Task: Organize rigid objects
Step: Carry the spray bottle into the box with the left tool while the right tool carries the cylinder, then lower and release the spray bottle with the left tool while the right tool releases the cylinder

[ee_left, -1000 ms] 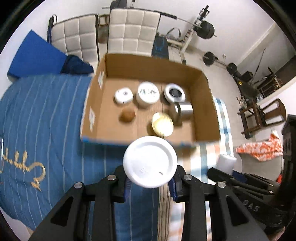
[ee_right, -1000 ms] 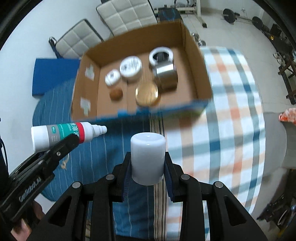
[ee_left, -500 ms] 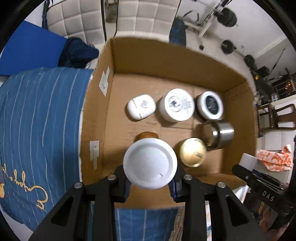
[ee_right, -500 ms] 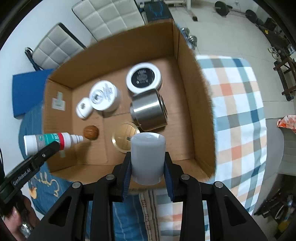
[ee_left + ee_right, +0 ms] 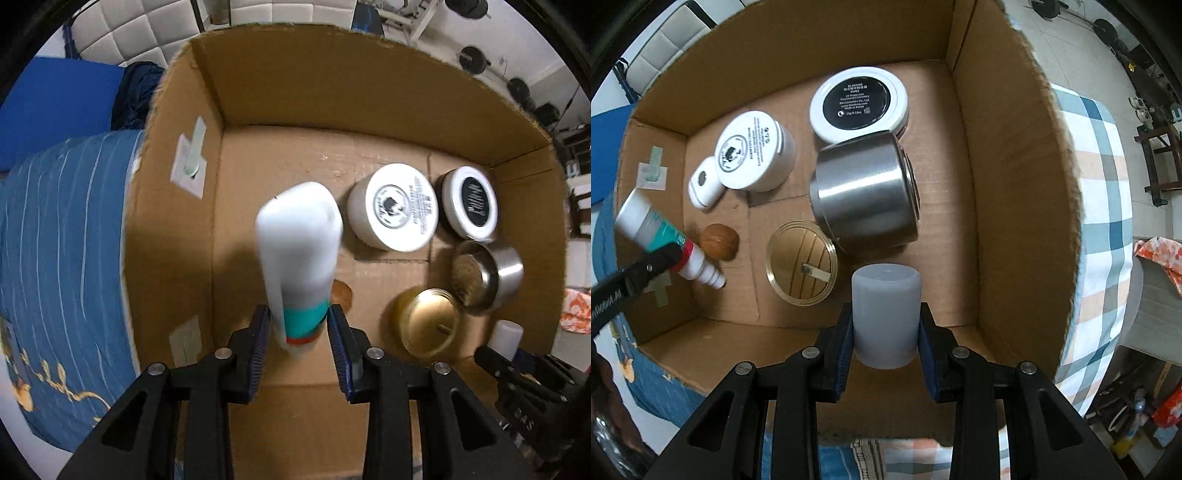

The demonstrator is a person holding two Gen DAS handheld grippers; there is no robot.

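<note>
The white squeeze bottle (image 5: 300, 236) with a teal and red band is clamped in the left gripper (image 5: 300, 341), tilted, its nozzle low over the floor of the cardboard box (image 5: 332, 88). The right gripper (image 5: 886, 345), pointing down, is clamped on a smooth translucent cap (image 5: 885, 314) at the box's 6 o'clock edge. At 12 o'clock from the cap lies a brushed-steel canister (image 5: 864, 195) on its side. The box sits on blue striped bedding (image 5: 62, 236).
</note>
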